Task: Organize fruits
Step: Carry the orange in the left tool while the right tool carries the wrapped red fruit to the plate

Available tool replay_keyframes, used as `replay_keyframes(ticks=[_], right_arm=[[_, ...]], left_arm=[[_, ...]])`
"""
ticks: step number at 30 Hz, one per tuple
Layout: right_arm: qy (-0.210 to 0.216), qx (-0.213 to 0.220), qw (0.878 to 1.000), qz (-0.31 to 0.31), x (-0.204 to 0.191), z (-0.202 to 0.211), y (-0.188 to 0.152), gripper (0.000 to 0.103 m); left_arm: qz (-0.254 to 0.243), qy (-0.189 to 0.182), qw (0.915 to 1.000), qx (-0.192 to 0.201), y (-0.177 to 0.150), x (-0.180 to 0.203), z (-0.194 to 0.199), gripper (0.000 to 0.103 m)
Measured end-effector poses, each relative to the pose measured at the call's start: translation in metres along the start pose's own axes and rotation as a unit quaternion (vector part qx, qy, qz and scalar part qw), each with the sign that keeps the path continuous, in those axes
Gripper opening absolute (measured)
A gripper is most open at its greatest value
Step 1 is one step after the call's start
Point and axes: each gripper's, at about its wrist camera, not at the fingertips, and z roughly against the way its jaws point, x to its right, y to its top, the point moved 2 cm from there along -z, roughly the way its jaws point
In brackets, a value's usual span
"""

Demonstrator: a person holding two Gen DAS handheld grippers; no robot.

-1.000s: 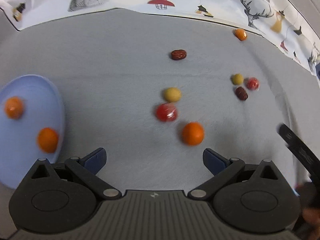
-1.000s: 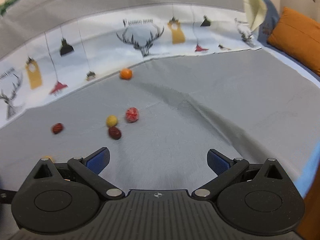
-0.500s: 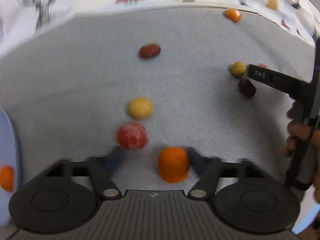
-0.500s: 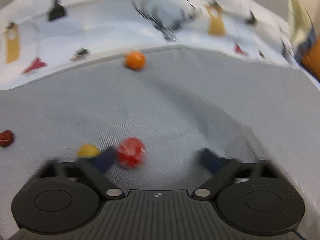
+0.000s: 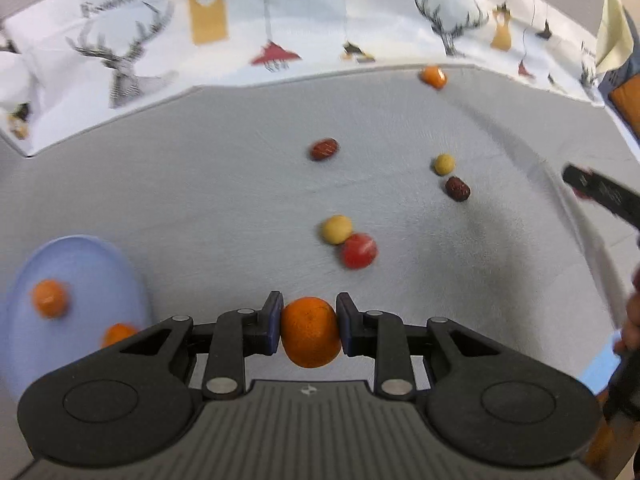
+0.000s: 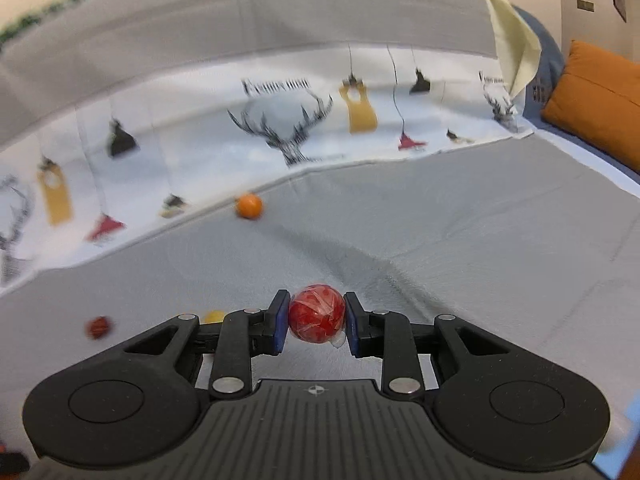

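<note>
My left gripper point(image 5: 310, 320) is shut on an orange tangerine point(image 5: 311, 332) just above the grey cloth. A light blue plate point(image 5: 76, 304) at the left holds two tangerines point(image 5: 49, 298). On the cloth ahead lie a yellow fruit point(image 5: 337, 229) touching a red wrapped fruit point(image 5: 359, 251), two dark red dates point(image 5: 324, 149), another yellow fruit point(image 5: 444, 163) and a far tangerine point(image 5: 433, 76). My right gripper point(image 6: 316, 320) is shut on a red wrapped fruit point(image 6: 317, 313). In the right wrist view, a tangerine point(image 6: 249, 206), a date point(image 6: 99, 327) and a yellow fruit point(image 6: 214, 316) lie beyond.
A white deer-print cloth point(image 5: 248, 28) borders the far side of the grey cloth. An orange cushion point(image 6: 596, 100) sits at the far right. The right tool's black arm point(image 5: 604, 192) and the person's hand show at the right edge of the left wrist view.
Both grippers went from open to shut: the left closed on the near tangerine, the right moved forward and closed on the red wrapped fruit beside the yellow one.
</note>
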Motion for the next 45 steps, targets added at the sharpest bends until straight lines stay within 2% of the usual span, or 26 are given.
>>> replay_keyframes(ticks=[9, 15, 20, 26, 32, 45], right_arm=[[0.113, 0.023, 0.992, 0.05, -0.068, 0.157, -0.033, 0.03], [0.212, -0.041, 0.975, 0.047, -0.113, 0.222, -0.066, 0.03], [0.236, -0.019, 0.965, 0.109, -0.153, 0.271, -0.093, 0.03], [0.262, 0.01, 0.952, 0.159, -0.181, 0.31, -0.106, 0.03], [0.277, 0.021, 0.94, 0.196, -0.201, 0.331, -0.114, 0.03], [0.282, 0.029, 0.936, 0.208, -0.208, 0.337, -0.114, 0.03]], left_arm=[[0.027, 0.011, 0.999, 0.032, -0.042, -0.066, 0.117, 0.031], [0.052, 0.012, 0.9977, 0.041, -0.073, -0.099, 0.169, 0.031], [0.06, 0.014, 0.9965, 0.057, -0.103, -0.123, 0.203, 0.031], [0.069, 0.014, 0.9949, 0.072, -0.134, -0.141, 0.232, 0.031], [0.079, 0.015, 0.9925, 0.092, -0.151, -0.154, 0.251, 0.031], [0.089, 0.014, 0.9905, 0.104, -0.16, -0.162, 0.262, 0.031]])
